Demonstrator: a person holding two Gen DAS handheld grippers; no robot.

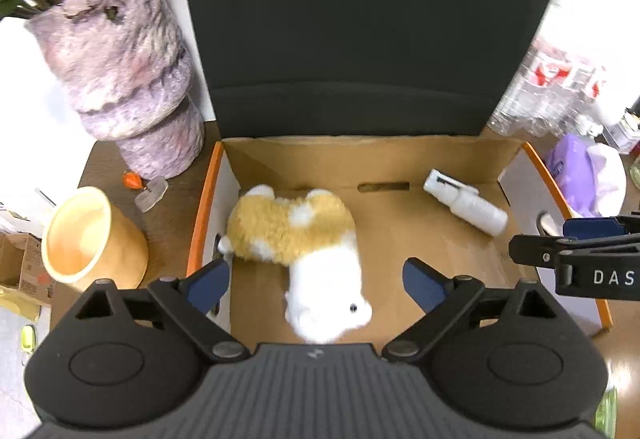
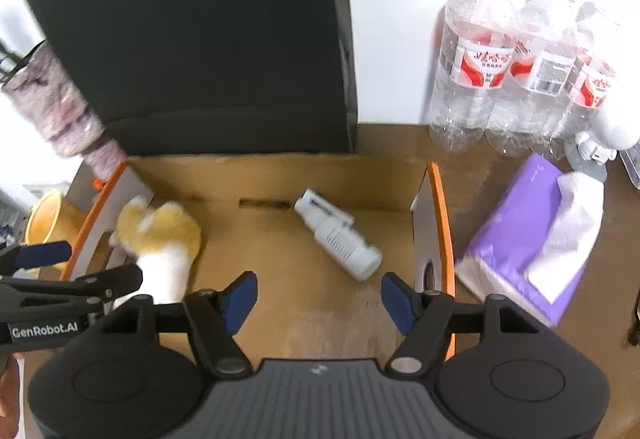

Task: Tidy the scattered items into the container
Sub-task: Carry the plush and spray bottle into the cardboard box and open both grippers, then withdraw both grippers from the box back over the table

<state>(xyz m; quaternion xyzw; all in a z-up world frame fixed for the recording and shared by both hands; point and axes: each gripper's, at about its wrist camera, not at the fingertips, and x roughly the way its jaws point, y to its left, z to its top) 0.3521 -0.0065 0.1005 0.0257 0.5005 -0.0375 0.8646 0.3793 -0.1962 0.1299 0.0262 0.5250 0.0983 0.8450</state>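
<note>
An open cardboard box [image 1: 206, 199] with orange edges stands on a brown table. A tan and white plush toy [image 1: 292, 227] lies in its left part, with the head toward me. My left gripper [image 1: 316, 273] hangs over it, jaws wide open, and the blue pads [image 1: 212, 283] do not touch the plush. A white spray bottle [image 2: 340, 239] lies on its side in the box's right part [image 2: 440, 207]. My right gripper [image 2: 318, 285] is open just short of the bottle, with nothing between its fingers. The plush [image 2: 164, 235] and left gripper [image 2: 60, 267] show at left.
A black panel [image 1: 360, 19] rises behind the box. At left stand a furry purple plant pot [image 1: 124, 79] and a tipped wooden cup [image 1: 80, 235], with a small orange item [image 1: 132, 179] between. At right are clear water bottles [image 2: 520, 71] and a purple tissue pack [image 2: 532, 239].
</note>
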